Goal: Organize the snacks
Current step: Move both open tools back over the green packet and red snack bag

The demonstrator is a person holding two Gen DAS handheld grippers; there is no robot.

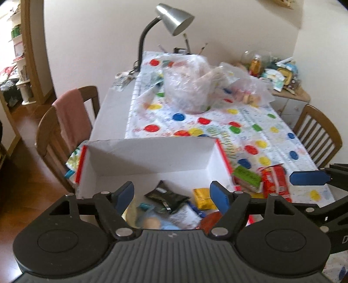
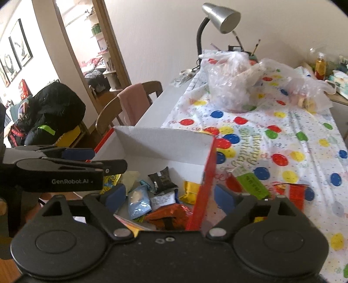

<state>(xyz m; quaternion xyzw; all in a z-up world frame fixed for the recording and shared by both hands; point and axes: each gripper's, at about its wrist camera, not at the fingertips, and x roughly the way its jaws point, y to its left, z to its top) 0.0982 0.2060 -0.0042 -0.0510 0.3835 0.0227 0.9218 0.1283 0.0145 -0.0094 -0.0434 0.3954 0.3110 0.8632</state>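
My left gripper (image 1: 171,196) hangs over the near end of the white cardboard box (image 1: 150,156), its blue-padded fingers spread wide with nothing between them. My right gripper (image 2: 169,196) is just as wide and empty, and it straddles the box's red-edged right wall (image 2: 205,178): one finger over the inside, the other over the tablecloth.

Below them, inside the box, I see a loose heap of snacks: a dark wrapped bar (image 1: 166,197), a yellow packet (image 1: 201,198), a light blue packet (image 2: 138,201), a small white printed packet (image 2: 163,200) and an orange-red foil packet (image 2: 168,215).

Just outside the right wall, on the balloon-print tablecloth (image 1: 250,122), lie a snack with a green label (image 1: 246,176) and, touching it, a red packet (image 1: 277,180).

Farther along the table sit crumpled clear plastic bags (image 1: 189,85), one with pale round biscuits (image 2: 307,101) in it. A silver desk lamp (image 1: 174,19) stands at the far end, and a wooden chair with a pink cloth (image 1: 70,119) draped over it is at the left side.
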